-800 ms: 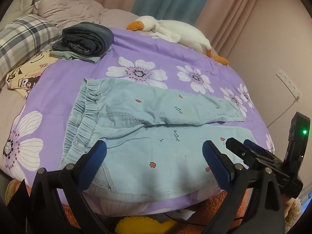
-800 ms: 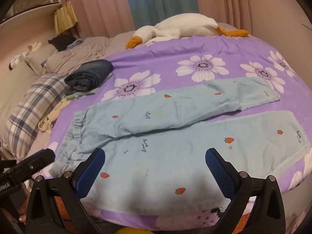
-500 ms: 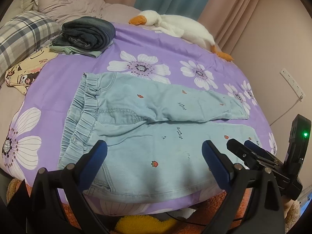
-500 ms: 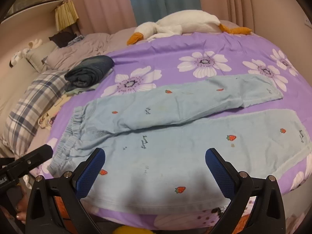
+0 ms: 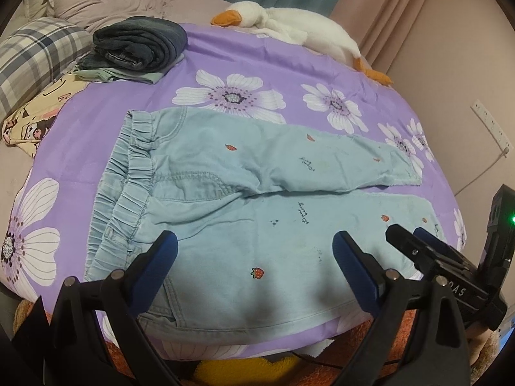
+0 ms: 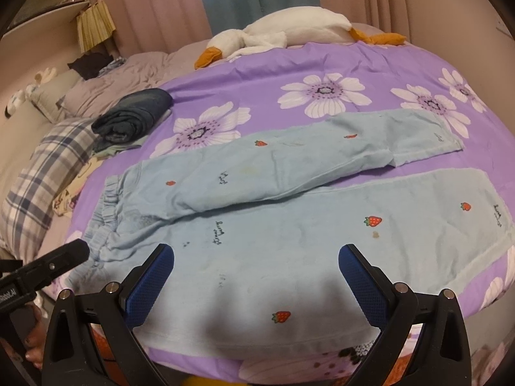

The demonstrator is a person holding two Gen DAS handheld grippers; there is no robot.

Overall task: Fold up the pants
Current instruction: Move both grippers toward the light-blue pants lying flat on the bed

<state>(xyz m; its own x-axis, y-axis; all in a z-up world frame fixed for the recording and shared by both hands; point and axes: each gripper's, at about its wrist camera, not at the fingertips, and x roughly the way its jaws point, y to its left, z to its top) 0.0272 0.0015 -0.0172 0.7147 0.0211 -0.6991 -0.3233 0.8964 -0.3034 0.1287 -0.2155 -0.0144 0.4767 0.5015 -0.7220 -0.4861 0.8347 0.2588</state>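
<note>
On a purple flower-print bedspread (image 5: 106, 148), the left wrist view shows light-blue strawberry-print pants (image 5: 257, 212) spread flat — waistband left, hems right, long axis across the bed, no fold made yet, by the look of it. The left gripper (image 5: 254, 251) hovers above the near leg, jaws wide and empty. The right wrist view shows the same pants (image 6: 289, 241) lengthwise, the far leg angled away; the right gripper (image 6: 257, 273) is likewise wide, holding nothing.
</note>
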